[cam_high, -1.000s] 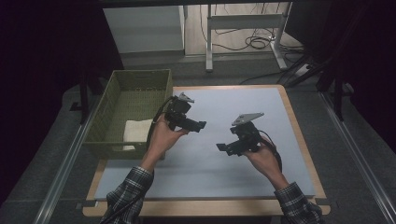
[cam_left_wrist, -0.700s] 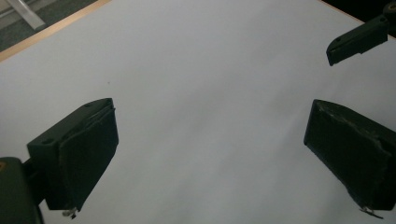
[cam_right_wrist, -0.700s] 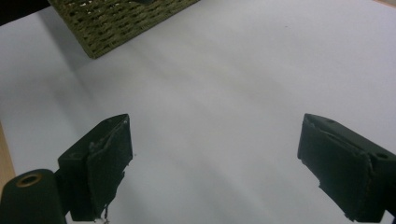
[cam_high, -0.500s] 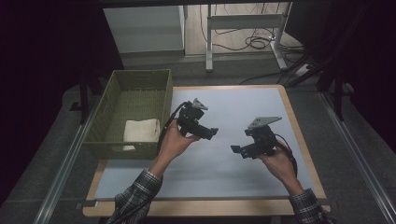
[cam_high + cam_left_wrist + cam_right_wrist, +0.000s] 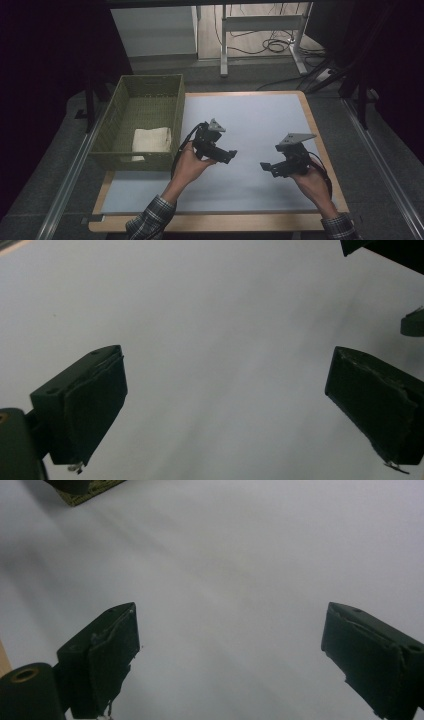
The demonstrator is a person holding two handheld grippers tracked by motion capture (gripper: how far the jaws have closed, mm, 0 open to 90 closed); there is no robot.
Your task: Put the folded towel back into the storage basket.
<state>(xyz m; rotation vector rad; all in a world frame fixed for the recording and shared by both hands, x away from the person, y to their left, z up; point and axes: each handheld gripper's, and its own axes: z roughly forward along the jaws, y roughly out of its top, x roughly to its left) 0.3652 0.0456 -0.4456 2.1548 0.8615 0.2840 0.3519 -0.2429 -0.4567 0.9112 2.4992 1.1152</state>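
**Hovering empty-handed over the mat**

Sitting at the far left, the basket [image 5: 141, 120] is holding a folded white cloth [image 5: 151, 140] in its near end, against the front wall. Just right of the basket, the left tool [image 5: 227, 155] is hanging above the grey mat [image 5: 260, 120], its jaws standing wide apart and gripping nothing; the left gripper view is showing bare mat between them. Farther right, the right tool [image 5: 266, 167] is pointing back toward the left one, its jaws likewise spread wide and empty above the surface.

The cloth is lying well apart from both tools, with the basket wall standing between. Reaching for it from here, I judge, is risking a jaw catching the woven rim and dragging or tipping the basket. Pinching only the top fold could also be letting the cloth unfurl.
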